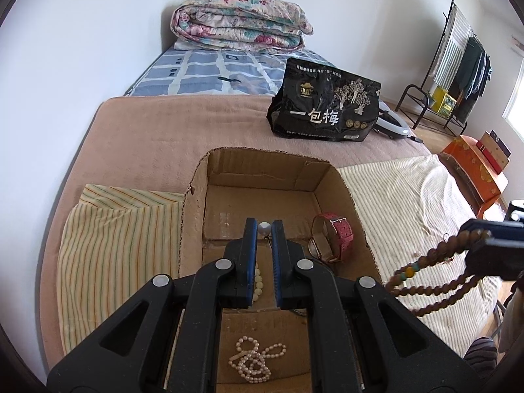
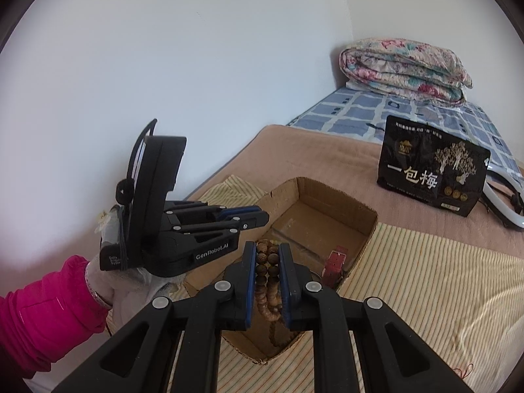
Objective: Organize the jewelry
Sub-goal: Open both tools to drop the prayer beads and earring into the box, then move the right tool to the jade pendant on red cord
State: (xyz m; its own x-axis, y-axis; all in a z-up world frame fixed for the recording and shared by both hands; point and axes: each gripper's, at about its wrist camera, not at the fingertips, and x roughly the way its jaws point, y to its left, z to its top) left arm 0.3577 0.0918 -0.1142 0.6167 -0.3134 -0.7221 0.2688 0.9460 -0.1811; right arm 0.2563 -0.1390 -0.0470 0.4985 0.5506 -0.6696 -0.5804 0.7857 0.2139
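Observation:
An open cardboard box (image 1: 196, 196) (image 2: 370, 226) sits on the bed. Inside lie a white pearl necklace (image 1: 255, 363), a watch with a pink strap (image 1: 340, 234) (image 2: 334, 265) and a string of pale beads (image 1: 258, 281). My left gripper (image 1: 264, 226) hovers over the box, shut on a small silver-white bead pendant (image 1: 264, 228) with a thin cord below it. My right gripper (image 2: 268, 252) is shut on a brown wooden bead string (image 2: 267, 268) (image 1: 435, 258) that hangs in loops above the box's right side. The left gripper (image 2: 258, 217) shows in the right wrist view.
A black snack bag (image 1: 324, 104) (image 2: 432, 170) stands behind the box. Striped cloths (image 1: 114, 249) (image 2: 425, 281) lie on both sides. A folded floral quilt (image 1: 239, 23) lies at the bed's head. A clothes rack (image 1: 458, 65) and an orange box (image 1: 475, 170) are at right.

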